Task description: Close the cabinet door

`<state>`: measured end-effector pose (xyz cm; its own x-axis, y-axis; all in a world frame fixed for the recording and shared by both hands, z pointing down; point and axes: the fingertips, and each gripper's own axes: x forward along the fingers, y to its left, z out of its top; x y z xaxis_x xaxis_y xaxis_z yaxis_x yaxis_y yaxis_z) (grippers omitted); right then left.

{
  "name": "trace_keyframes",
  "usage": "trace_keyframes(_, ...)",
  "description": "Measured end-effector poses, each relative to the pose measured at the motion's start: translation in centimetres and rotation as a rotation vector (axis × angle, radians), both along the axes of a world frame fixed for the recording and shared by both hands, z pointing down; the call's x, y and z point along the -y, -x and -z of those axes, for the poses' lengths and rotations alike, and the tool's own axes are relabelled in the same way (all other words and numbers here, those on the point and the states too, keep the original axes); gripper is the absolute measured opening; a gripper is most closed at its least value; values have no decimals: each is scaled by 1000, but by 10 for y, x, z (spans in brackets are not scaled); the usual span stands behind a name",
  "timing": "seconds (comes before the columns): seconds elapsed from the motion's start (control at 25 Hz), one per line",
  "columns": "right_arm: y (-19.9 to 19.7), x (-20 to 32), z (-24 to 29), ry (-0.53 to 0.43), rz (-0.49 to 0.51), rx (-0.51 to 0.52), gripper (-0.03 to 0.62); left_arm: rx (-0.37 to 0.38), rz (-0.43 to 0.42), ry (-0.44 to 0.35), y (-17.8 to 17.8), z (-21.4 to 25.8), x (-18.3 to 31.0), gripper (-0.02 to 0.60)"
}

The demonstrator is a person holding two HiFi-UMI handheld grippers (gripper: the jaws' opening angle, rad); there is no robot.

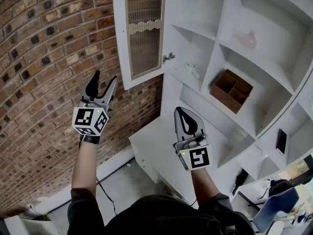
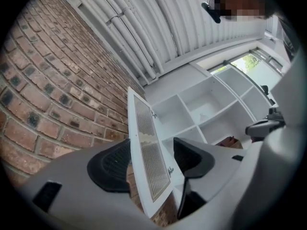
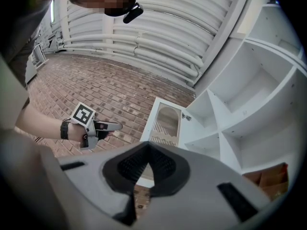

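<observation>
The cabinet door [image 1: 145, 33] hangs open at 12 o'clock. My left tongs [image 1: 105, 78], wide and empty, hover at its 8 o'clock without touching it; my right tongs [image 1: 181, 111] are pinched together, empty. Reaching step, I judge: next, push the door's free edge toward the cabinet [image 1: 234, 13]

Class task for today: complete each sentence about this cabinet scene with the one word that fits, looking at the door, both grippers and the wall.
1. The white cabinet door stands ____, swung away from the shelves.
2. The left gripper has its jaws ____, holding nothing.
3. The right gripper has its jaws ____, with nothing between them.
4. The wall beside the cabinet is built of ____.

Missing words: open; apart; together; brick
</observation>
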<state>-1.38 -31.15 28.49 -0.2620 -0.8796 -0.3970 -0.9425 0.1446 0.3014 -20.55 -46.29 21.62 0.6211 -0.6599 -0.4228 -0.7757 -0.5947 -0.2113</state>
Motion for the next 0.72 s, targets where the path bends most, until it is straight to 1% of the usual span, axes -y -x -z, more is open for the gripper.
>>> trace_keyframes(0.2, -13, 11, 8, -25, 12, -18, -2, 43, 26, 7, -18, 14, 48, 279)
trace_keyframes(0.36, -30, 16, 8, -19, -6, -22, -2, 62, 31, 23, -32, 26, 84, 276)
trace_keyframes(0.56, -53, 20, 4, -11, -37, -20, -2, 106, 68, 26, -48, 39, 125, 273)
trace_keyframes(0.72, -70, 20, -1, 2, -63, -15, -2, 99, 82, 40, -56, 50, 149, 270)
